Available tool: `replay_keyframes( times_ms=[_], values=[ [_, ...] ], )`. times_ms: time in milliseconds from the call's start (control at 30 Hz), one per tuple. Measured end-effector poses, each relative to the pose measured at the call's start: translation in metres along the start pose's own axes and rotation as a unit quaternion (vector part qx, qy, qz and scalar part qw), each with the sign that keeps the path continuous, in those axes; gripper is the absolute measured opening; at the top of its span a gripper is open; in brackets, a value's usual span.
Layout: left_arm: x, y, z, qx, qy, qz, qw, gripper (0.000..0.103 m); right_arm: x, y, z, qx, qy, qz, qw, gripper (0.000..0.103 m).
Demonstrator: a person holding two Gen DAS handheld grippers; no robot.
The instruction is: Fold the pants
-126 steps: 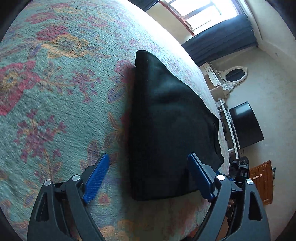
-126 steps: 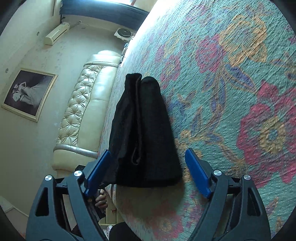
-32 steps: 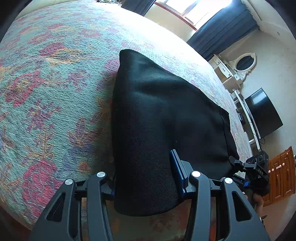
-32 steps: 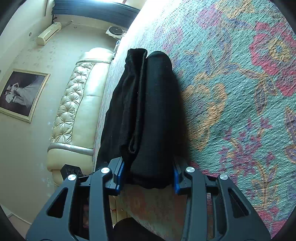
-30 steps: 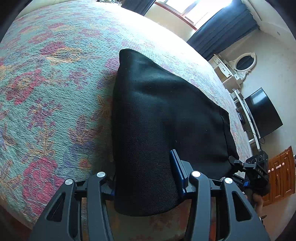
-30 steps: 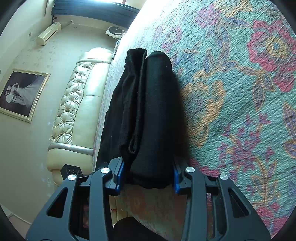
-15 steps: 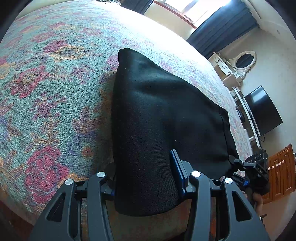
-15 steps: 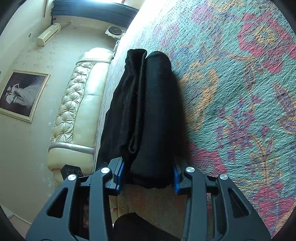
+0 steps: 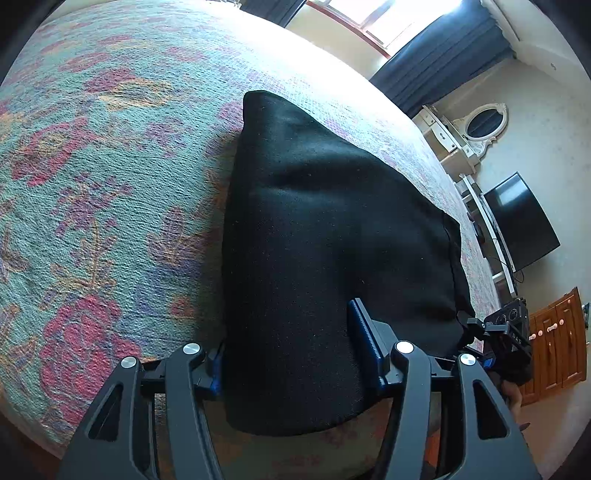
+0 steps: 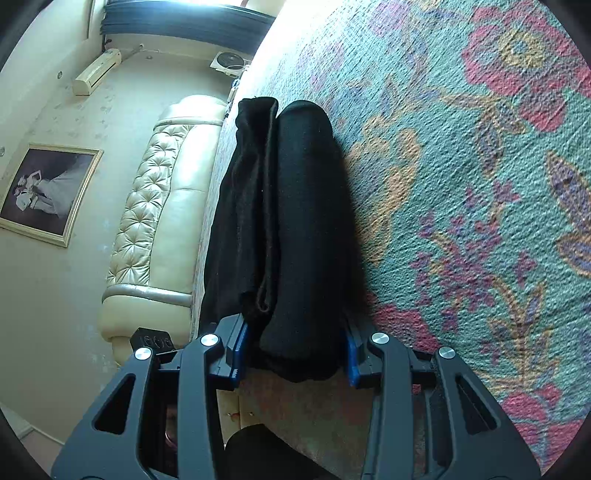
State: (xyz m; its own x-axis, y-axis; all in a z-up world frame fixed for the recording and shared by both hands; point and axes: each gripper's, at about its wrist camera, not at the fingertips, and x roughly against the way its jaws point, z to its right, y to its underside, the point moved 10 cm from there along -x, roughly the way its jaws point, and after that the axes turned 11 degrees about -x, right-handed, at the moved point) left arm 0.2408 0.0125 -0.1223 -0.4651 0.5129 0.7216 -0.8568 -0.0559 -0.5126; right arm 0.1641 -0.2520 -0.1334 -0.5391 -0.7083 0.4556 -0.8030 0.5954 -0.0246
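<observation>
Your left gripper [image 9: 291, 354] is clamped on the near edge of the folded black pants [image 9: 325, 236], which lie on the floral bedspread [image 9: 92, 192]. Your right gripper [image 10: 295, 350] pinches the same bundle's other end, all layers stacked. 2 grips keep it from unfolding.

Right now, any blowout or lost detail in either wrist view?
Left wrist view: window blown out, glare washing the far bedspread; black pants show almost no fold detail. Right wrist view: top of the bedspread washed out, pants crushed dark; fisheye bends both.
</observation>
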Motion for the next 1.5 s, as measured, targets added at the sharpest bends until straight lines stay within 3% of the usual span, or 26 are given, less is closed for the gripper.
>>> replay_keyframes(
  times_ms=[233, 533, 833, 1167, 1367, 1500],
  values=[
    [0.000, 0.003, 0.001, 0.017, 0.034, 0.002, 0.9993, 0.070, 0.003, 0.000, 0.002, -0.006, -0.010, -0.012, 1.000, 0.039],
    [0.006, 0.003, -0.002, 0.011, 0.050, -0.004, 0.9987, 0.074, 0.011, -0.003, 0.007, -0.012, -0.011, -0.013, 1.000, 0.042],
    [0.019, 0.000, -0.011, -0.040, -0.023, 0.004, 0.9989, 0.085, 0.029, -0.011, 0.014, -0.001, 0.010, 0.001, 1.000, 0.054],
    [0.019, 0.003, -0.017, -0.020, -0.040, 0.001, 0.9990, 0.089, 0.039, -0.004, 0.016, 0.005, 0.050, 0.031, 0.998, 0.066],
    [0.036, 0.009, -0.018, -0.016, -0.089, -0.009, 0.9959, 0.089, 0.048, 0.007, 0.021, 0.005, 0.102, 0.044, 0.994, 0.071],
    [0.055, 0.015, -0.010, -0.042, -0.137, -0.009, 0.9896, 0.089, 0.051, 0.022, 0.021, 0.040, 0.153, 0.051, 0.986, 0.076]
  ],
)
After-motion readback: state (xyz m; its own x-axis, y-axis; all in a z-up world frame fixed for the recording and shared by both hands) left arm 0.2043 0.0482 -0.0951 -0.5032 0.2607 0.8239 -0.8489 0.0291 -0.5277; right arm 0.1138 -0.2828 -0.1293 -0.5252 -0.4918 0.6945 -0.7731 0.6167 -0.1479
